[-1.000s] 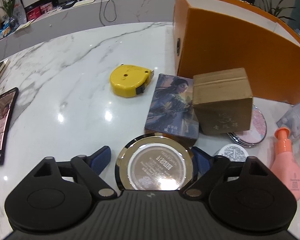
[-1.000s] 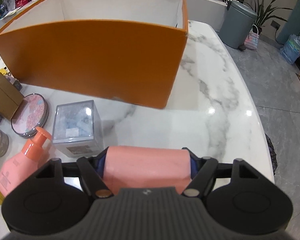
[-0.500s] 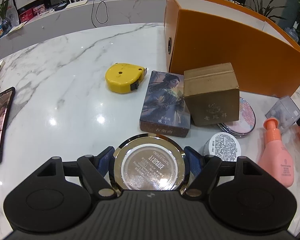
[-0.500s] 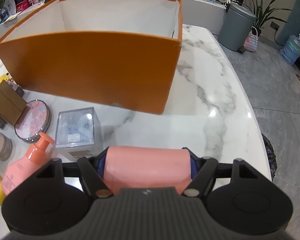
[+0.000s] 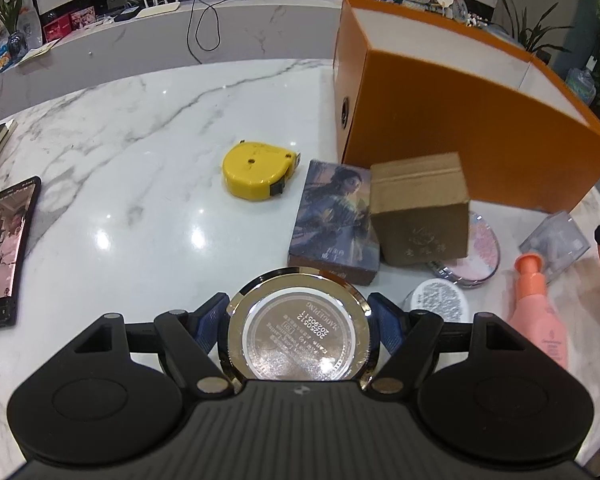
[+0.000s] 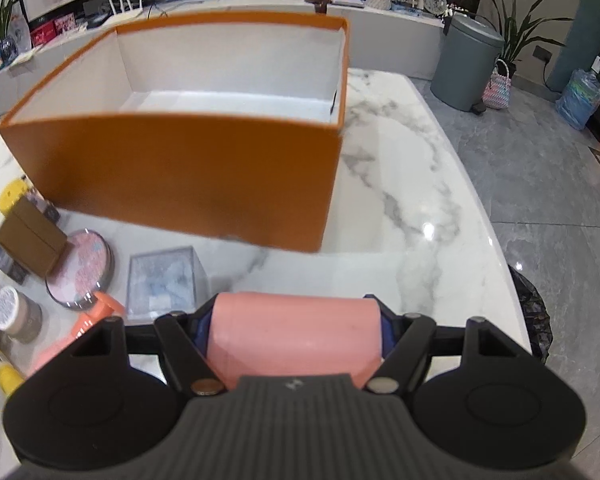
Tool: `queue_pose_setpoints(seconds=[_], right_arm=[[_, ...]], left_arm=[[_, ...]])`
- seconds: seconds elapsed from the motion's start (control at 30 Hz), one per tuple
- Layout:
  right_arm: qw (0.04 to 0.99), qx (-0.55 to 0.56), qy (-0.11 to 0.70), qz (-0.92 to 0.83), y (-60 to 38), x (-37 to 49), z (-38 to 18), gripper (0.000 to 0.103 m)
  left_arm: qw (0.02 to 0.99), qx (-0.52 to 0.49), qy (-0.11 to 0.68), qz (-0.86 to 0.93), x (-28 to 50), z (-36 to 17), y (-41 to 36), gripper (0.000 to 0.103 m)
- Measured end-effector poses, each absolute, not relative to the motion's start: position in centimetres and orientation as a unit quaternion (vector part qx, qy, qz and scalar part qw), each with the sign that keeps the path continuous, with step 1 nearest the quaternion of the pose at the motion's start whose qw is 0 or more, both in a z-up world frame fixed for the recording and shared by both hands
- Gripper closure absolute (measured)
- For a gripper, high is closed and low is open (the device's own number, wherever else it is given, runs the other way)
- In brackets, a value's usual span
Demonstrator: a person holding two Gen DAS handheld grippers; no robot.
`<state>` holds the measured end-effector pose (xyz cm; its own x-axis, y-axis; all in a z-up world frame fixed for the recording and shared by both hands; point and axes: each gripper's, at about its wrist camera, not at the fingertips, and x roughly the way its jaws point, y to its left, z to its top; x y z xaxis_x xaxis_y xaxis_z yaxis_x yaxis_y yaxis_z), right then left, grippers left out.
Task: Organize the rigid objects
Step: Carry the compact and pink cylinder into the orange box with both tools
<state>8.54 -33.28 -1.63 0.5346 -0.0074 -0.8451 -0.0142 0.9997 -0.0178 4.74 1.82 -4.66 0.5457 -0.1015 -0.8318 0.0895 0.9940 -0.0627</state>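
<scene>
your left gripper (image 5: 298, 316) has just closed its jaws onto the round silver tin (image 5: 298, 330), near the table's (image 5: 140, 200) front edge. your right gripper (image 6: 296, 328) clamps the pink case (image 6: 296, 338), before the open orange box (image 6: 188, 176) toward the table's right edge.

The orange box (image 6: 188, 176) stands open-topped, its white inside bare; bench (image 6: 412, 208) right of it lies free, while the cardboard carton (image 5: 420, 208) and clear case (image 6: 164, 280) crowd its near wall
</scene>
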Motion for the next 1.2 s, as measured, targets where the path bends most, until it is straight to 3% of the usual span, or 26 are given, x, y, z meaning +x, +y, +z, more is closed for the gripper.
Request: queue_pose_setpoints(seconds=[0.63,1.03,1.2], right_arm=[[0.912,0.027,0.409,0.015,-33.5,6.9,6.2,0.031],[0.924,0.012,0.379,0.055,-31.5,12.9,11.5,0.031],[0.923,-0.003,0.379,0.064,-30.9,18.4,13.5,0.031]], left_arm=[[0.894,0.010,0.438,-0.095,3.9,2.9,0.6,0.016],[0.909,0.053,0.384,-0.154,13.7,12.0,-6.1,0.016],[0.896,0.048,0.404,-0.179,19.6,12.4,-8.9,0.016]])
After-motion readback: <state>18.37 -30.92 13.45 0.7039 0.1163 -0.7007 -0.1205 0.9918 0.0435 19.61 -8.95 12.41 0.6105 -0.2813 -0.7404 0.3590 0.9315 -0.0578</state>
